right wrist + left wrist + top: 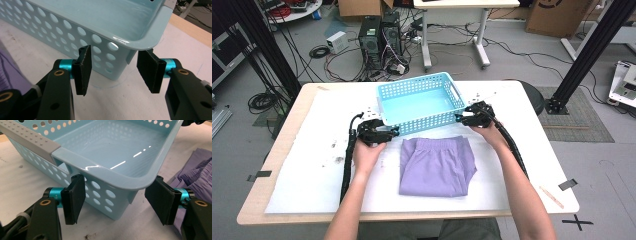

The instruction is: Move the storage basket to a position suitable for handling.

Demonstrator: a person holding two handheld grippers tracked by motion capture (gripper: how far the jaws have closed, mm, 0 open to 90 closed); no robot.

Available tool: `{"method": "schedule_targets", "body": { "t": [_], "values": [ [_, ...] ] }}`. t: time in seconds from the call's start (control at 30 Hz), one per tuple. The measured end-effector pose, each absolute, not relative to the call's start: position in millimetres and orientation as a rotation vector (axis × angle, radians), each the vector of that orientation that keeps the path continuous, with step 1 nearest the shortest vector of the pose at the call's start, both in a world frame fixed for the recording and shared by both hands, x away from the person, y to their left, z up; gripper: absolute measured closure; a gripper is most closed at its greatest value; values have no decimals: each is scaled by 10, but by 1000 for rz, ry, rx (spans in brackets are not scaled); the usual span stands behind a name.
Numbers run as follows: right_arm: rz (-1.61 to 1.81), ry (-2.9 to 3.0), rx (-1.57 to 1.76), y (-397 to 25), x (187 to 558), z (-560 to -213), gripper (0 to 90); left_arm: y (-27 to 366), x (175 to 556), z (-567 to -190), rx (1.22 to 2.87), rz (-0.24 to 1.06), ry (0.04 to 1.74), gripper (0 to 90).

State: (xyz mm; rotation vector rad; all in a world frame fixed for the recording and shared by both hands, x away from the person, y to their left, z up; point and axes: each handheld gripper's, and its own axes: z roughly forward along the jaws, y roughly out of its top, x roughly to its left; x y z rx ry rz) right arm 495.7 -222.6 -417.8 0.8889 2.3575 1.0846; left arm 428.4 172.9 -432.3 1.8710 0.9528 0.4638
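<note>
- Light-blue perforated plastic basket (419, 102): glossy, round-holed walls.
- Left claw (117, 200), right claw (113, 72): both open, matte pads straddling near corners.
- Folded lilac cloth (437, 165): ribbed, soft.

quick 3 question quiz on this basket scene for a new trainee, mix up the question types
1. True or false: the light blue basket has the folded purple garment inside it.
2. Multiple choice: the left gripper is a) shut on the garment, b) open with its jaws either side of a near corner of the basket, c) resting inside the basket.
3. Short answer: where is the right gripper, and how do its jaws stand?

Key
1. False. The basket holds nothing; the garment lies on the white table cover, nearer the person than the basket.
2. b
3. At the basket's other near corner, jaws open on either side of it, not clamped.
</note>
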Motion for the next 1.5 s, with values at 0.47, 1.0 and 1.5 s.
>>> {"method": "schedule_targets", "body": {
  "t": [0.47, 1.0, 1.5],
  "values": [
    [1073, 2376, 877, -2371, 4760, -4119, 469, 1657, 4323, -4322, 1861, 460, 917, 319],
    [1072, 2369, 885, -2624, 4555, -4103, 469, 1460, 4441, -4265, 1915, 418, 880, 299],
    [1066, 2379, 858, -2711, 4391, -4136, 470, 1337, 4455, -4283, 1955, 452, 868, 285]
  ]
}}
